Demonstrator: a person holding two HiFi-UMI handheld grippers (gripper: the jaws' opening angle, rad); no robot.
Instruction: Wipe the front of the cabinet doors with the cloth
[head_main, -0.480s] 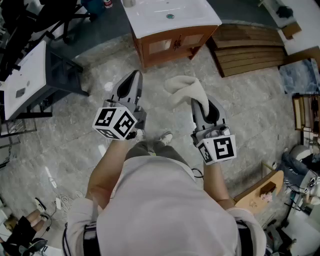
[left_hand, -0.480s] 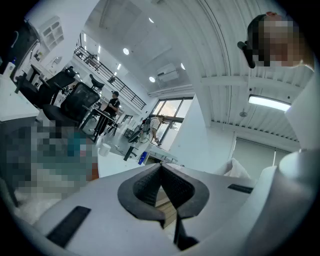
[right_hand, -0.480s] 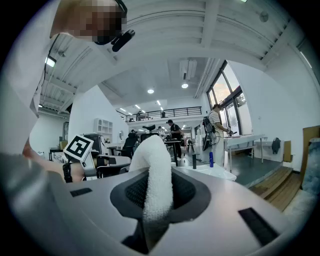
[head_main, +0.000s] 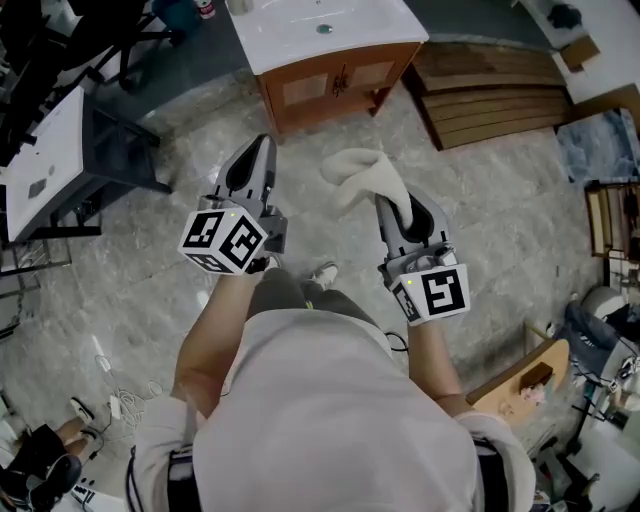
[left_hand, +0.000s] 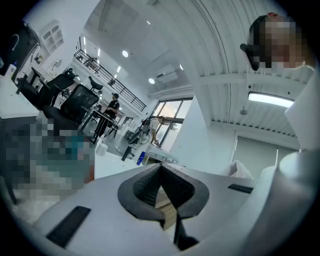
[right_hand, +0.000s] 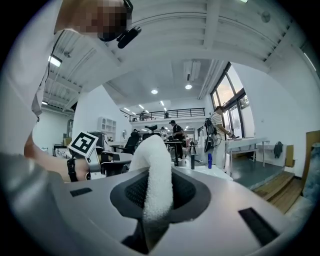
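A small wooden cabinet (head_main: 335, 85) with two doors and a white sink top stands on the floor ahead of me, at the top of the head view. My right gripper (head_main: 398, 207) is held at waist height, well short of the cabinet, and is shut on a white cloth (head_main: 365, 178). The cloth (right_hand: 157, 175) stands up between the pads in the right gripper view. My left gripper (head_main: 260, 145) is level with it to the left. Its jaws are pressed together with nothing in them, as the left gripper (left_hand: 161, 169) view shows.
A white table on a black frame (head_main: 50, 160) stands at the left. Stacked wooden planks (head_main: 490, 95) lie right of the cabinet. Wooden pieces and clutter (head_main: 530, 380) fill the lower right. Cables (head_main: 110, 395) lie on the marble floor at the lower left. People stand at distant desks.
The cabinet and both grippers have slid slightly up and left in the head view. The cloth stays in the right gripper; the left stays shut.
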